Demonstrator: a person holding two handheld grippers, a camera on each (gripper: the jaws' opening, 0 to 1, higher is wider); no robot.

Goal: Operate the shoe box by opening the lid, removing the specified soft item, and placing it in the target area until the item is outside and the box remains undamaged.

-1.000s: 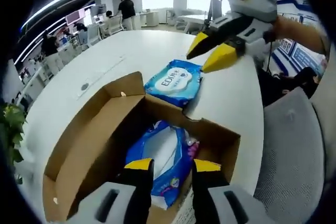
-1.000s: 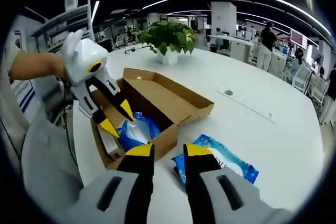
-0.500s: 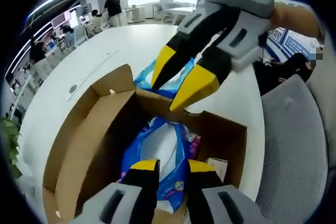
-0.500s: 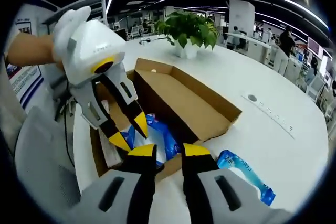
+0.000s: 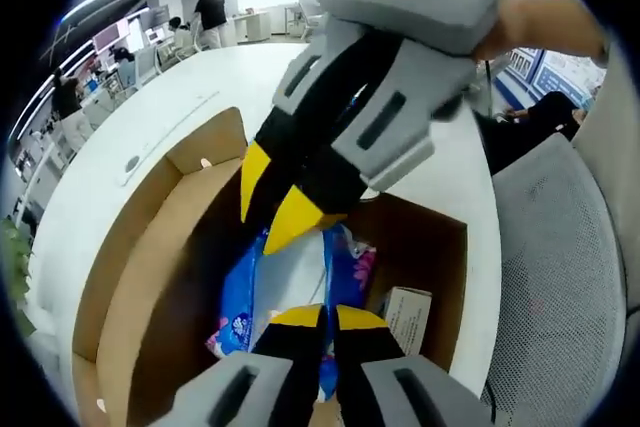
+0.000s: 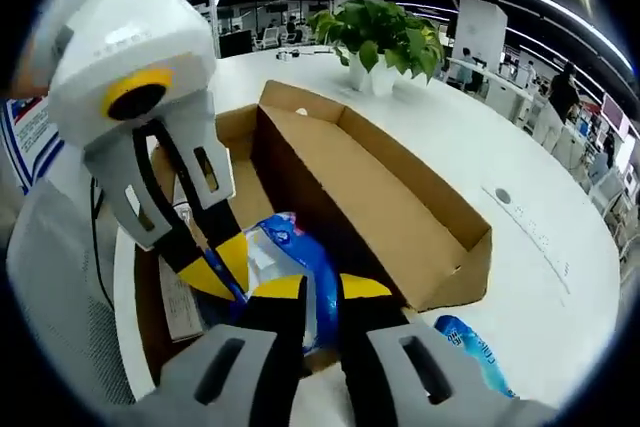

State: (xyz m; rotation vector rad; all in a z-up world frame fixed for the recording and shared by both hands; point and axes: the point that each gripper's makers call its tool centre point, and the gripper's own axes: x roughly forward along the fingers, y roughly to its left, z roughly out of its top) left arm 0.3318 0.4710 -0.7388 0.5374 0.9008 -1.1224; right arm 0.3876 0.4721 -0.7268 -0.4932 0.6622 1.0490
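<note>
While the shoe box [image 5: 150, 277] sits with its lid folded back on the white table [image 5: 160, 117], both grippers reach into it. In the left gripper view, the left gripper [image 5: 322, 319] has its yellow tips nearly together over the blue-and-white soft pack [image 5: 290, 287] lying inside the box; whether they pinch the wrapper, I cannot tell. The right gripper [image 5: 270, 209] comes in from above, tips a small way apart, pointing down at the same pack. A small white carton [image 5: 405, 315] lies in the box beside the pack.

In the right gripper view, the right gripper [image 6: 308, 289] has a narrow gap between its jaws, with nothing seen held, just above the pack [image 6: 290, 257]. The left gripper [image 6: 222, 265] touches the pack's near side. A second blue pack [image 6: 470, 347] lies on the table outside the box wall [image 6: 400, 217]. A potted plant [image 6: 385, 37] stands beyond.
</note>
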